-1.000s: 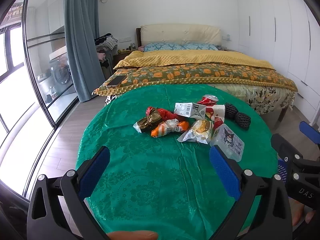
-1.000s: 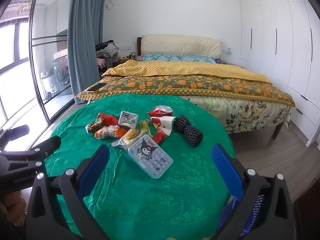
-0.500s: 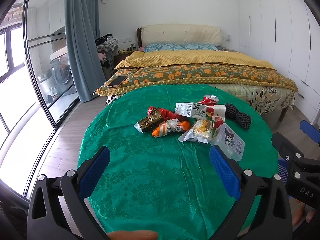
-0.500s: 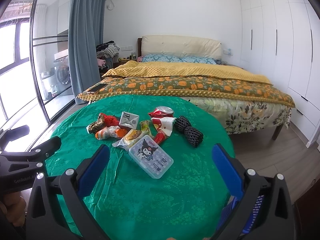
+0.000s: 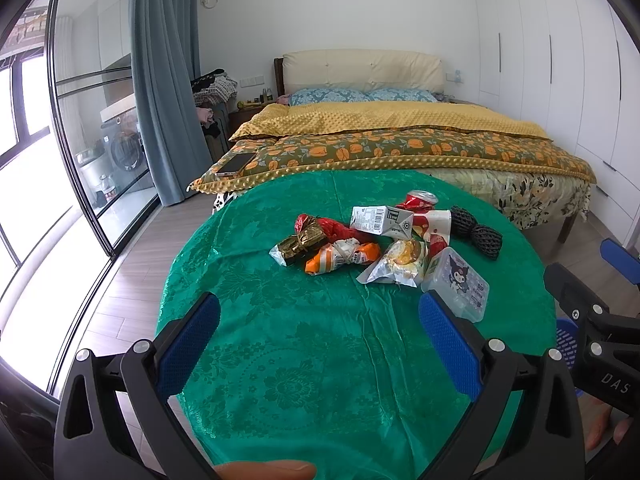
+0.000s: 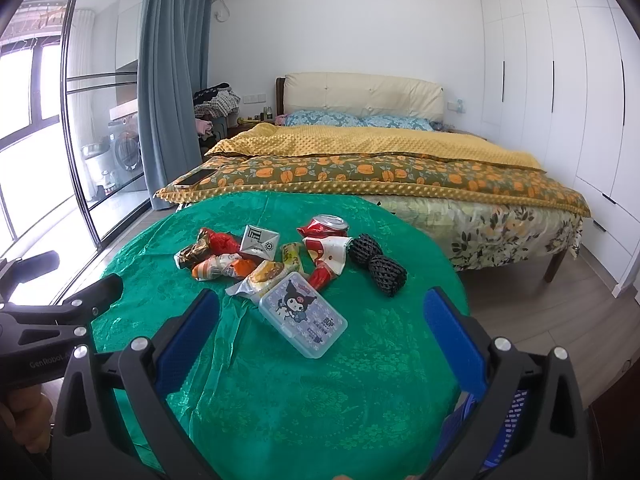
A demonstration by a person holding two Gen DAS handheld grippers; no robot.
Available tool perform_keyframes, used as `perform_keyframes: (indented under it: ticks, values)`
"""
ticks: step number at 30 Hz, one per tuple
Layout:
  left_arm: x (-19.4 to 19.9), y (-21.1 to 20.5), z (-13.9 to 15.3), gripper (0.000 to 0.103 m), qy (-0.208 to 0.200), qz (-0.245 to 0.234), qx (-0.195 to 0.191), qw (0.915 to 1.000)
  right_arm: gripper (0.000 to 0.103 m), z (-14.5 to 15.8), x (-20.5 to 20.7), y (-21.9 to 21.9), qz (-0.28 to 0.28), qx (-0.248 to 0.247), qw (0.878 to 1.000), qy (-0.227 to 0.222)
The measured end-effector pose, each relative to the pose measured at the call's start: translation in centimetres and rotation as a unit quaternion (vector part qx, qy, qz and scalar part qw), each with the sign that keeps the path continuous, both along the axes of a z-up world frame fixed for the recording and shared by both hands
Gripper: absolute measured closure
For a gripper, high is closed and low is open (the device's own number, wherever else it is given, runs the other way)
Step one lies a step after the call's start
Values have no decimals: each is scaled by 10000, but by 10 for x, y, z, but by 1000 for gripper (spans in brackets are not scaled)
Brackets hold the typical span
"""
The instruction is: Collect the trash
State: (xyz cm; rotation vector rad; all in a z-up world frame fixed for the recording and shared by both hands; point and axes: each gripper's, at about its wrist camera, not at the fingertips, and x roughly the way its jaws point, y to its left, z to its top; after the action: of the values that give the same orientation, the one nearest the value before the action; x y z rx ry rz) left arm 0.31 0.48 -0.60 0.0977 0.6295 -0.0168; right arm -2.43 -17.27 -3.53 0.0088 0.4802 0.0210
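Ahead of both claws, on the green tablecloth (image 5: 320,360), the trash sits in one untouched pile, so nothing looks collected yet. Left claw (image 5: 319,350) and right claw (image 6: 322,342) both hover spread wide and empty, short of the pile. Nearest the right claw, just beyond its fingers, lies a clear plastic box (image 6: 303,320) with a cartoon figure and "80P" on its label. Farther ahead are a crushed red can (image 6: 326,226), a flattened carton (image 5: 380,221) bearing a barcode, and snack wrappers (image 5: 340,258). Low beside the right claw's right finger shows a blue basket (image 6: 512,420), likely where it all goes.
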Motion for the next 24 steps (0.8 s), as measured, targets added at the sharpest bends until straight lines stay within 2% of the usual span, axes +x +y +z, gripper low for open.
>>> perform_keyframes:
  ticks: [24]
  values:
    - [-1,-1,-3,4,-20,8,12,10000,5,5,-3,2,6,-9,10000,-38]
